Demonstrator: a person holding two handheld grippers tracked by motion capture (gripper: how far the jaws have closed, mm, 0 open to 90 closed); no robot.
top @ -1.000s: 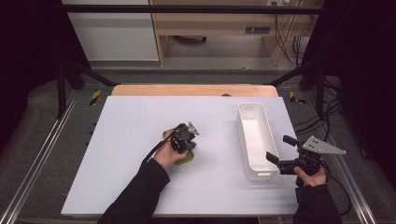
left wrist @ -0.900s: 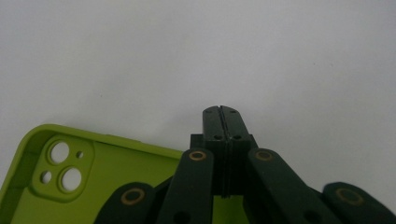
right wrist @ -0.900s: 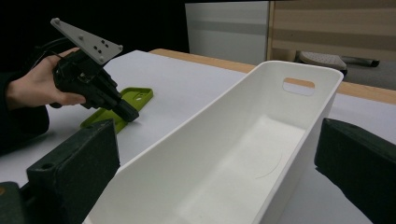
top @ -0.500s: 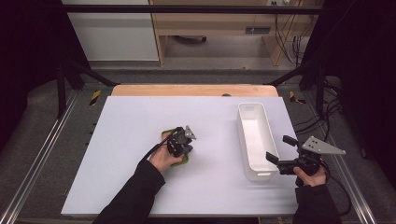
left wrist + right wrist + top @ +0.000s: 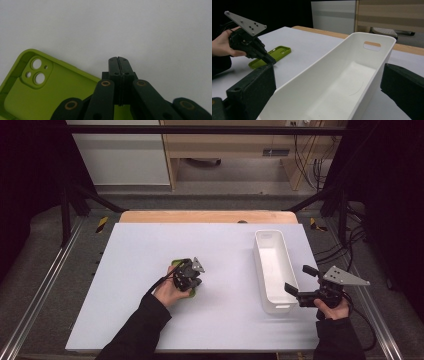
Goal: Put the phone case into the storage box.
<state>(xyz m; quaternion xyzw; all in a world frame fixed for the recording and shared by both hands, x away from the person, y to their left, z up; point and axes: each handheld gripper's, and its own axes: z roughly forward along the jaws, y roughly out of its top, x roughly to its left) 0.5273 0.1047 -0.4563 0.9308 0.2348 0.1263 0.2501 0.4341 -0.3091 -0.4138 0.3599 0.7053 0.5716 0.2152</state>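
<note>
- Left gripper point(image 5: 196, 279): I am holding it low over the middle of the white table point(image 5: 140, 250), pointing down; in the left gripper view its jaws are pressing flat against each other, clenched on nothing, with the tips sitting just past the case's edge over bare table.
- Green phone case point(image 5: 37, 92): it is lying flat on the table, open side up, camera cut-outs showing at one corner; I am seeing it partly under the left gripper, well apart from the bin.
- Right gripper point(image 5: 300, 285): I am keeping it level at the near right of the table, released, its jaws standing wide on either side of the bin's near end; whether they are touching the walls I cannot tell.
- White bin point(image 5: 352, 75): it is standing upright on the right side of the table, long and narrow, a handle slot in its far end.
</note>
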